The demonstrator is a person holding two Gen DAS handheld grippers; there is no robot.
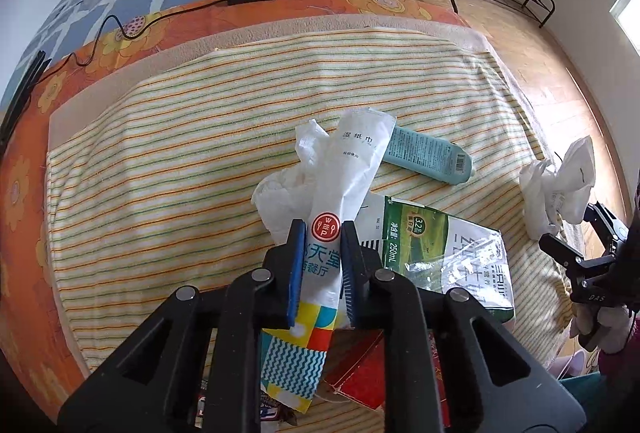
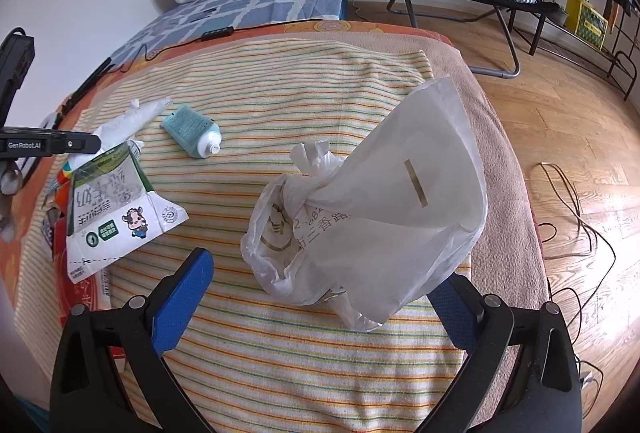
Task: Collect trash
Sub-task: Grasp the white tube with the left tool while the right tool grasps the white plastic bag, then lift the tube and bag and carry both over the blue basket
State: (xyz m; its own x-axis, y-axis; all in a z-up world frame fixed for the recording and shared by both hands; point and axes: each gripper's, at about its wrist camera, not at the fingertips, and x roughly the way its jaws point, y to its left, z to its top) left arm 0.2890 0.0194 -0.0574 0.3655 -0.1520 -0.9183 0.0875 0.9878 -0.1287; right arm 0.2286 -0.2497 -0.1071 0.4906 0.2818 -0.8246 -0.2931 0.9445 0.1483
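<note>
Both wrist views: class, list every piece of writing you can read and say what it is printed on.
"湿纸巾": wet-wipe packet, clamped in the left gripper.
"250mL", "3.2g": milk carton.
"GenRobot.AI": left gripper's side, in the right view.
"DAS": right gripper's body, in the left view.
Plastic bag: print partly hidden.
Blue-green tube: print too small.

Red box (image 1: 360, 377) partly behind tool (image 1: 320, 233)

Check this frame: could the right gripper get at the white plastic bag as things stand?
Probably yes. The right gripper is open, the white plastic bag sits on the striped towel between its fingers, and nothing lies in between.
</note>
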